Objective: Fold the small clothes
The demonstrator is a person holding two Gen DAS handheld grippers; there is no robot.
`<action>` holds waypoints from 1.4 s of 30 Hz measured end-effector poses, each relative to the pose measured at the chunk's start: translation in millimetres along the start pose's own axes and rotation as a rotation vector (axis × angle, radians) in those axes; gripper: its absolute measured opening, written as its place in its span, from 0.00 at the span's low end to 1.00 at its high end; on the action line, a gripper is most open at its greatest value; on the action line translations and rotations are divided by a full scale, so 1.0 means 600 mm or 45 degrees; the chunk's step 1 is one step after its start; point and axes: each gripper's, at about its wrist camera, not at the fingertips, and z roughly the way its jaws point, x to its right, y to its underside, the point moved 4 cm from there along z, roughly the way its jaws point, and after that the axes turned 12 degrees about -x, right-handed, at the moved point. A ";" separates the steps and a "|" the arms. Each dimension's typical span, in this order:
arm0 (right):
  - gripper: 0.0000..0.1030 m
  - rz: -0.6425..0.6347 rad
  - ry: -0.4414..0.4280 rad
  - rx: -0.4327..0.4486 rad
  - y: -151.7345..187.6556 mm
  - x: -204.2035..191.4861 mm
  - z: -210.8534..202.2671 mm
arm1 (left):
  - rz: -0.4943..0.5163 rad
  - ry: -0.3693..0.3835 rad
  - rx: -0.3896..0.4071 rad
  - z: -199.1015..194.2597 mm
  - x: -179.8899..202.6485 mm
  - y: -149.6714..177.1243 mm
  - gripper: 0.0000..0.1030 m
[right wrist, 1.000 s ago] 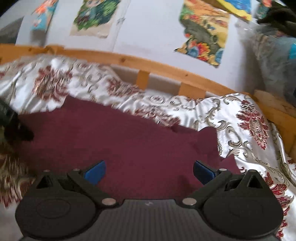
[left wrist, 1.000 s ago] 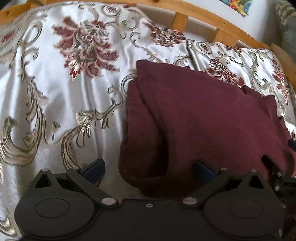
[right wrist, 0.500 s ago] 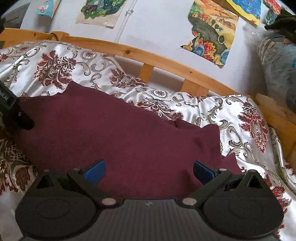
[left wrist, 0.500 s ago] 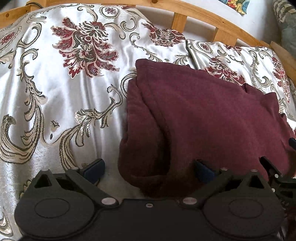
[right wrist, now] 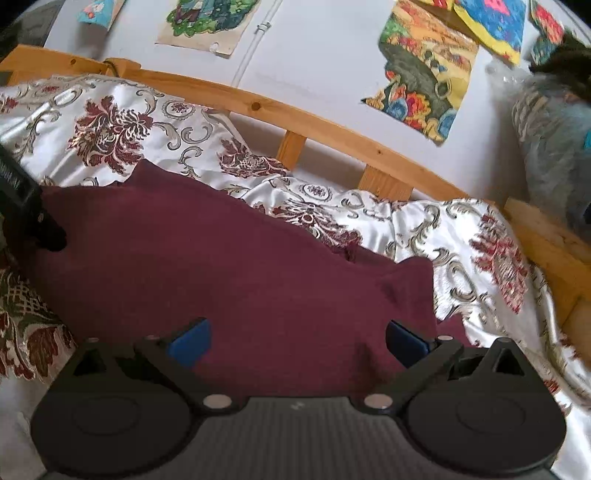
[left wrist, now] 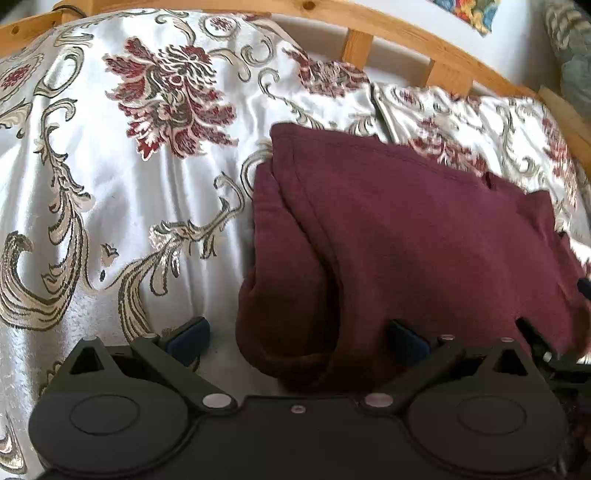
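Maroon garment [left wrist: 406,240] lies center-right of frame on bedspread [left wrist: 110,184], already folded w/ doubled left edge. Left gripper [left wrist: 297,338] and right gripper [right wrist: 297,338] both spread wide, gripping nothing. Prob. one more fold left.

Ahead of the left claw and to its left spreads a white satin bedspread [left wrist: 110,206] with dark red flowers and grey-gold scrolls; beyond it curves a wooden bed rail [left wrist: 399,33]. Beyond the right claw the same rail [right wrist: 332,129] crosses under a pale wall [right wrist: 314,55] with colourful paper pictures [right wrist: 424,70] stuck on; far right sits a grey-blue bundle [right wrist: 554,155], blurred
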 end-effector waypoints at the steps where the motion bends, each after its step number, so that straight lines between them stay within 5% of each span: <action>1: 1.00 -0.014 0.016 0.005 0.000 -0.003 -0.001 | -0.015 0.021 0.011 -0.002 -0.003 -0.002 0.99; 8: 1.00 -0.022 0.012 0.088 -0.001 -0.003 -0.019 | -0.076 0.116 0.082 -0.011 -0.027 -0.021 0.99; 19: 1.00 -0.161 0.027 0.111 -0.004 -0.036 -0.022 | -0.040 0.126 -0.032 -0.006 -0.014 -0.038 0.67; 28: 1.00 -0.154 0.017 0.103 -0.004 -0.037 -0.020 | -0.077 0.036 -0.094 -0.004 -0.007 -0.043 0.53; 35: 1.00 -0.121 -0.022 0.068 -0.006 -0.025 -0.020 | 0.076 -0.176 -0.077 -0.036 0.061 -0.044 0.17; 42: 1.00 -0.034 -0.058 -0.004 -0.016 0.020 -0.032 | 0.164 -0.211 -0.013 -0.081 0.116 -0.064 0.15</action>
